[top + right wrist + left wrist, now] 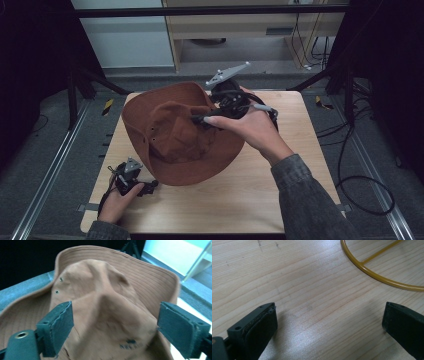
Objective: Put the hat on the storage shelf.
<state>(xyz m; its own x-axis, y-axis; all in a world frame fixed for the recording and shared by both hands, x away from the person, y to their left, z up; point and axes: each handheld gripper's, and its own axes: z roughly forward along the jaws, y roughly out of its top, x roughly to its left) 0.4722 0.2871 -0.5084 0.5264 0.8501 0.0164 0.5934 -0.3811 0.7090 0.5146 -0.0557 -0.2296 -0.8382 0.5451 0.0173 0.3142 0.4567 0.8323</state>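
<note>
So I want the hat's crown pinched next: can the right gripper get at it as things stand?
Probably yes. The right gripper is open, its fingers either side of the brown hat's crown, with nothing between them. Contact can't be told.

My right gripper point(113, 326) poised over the brown hat point(110, 290), jaws spread wide.

I see the hat's dented crown between my two black jaws, neither pad clearly touching the cloth. Two small eyelets point(59, 285) sit on the crown's left side, and a dark printed mark point(128, 344) lies low near the right jaw. The stitched brim point(150, 277) curls up behind the crown; pale floor point(190, 290) lies beyond.
</note>
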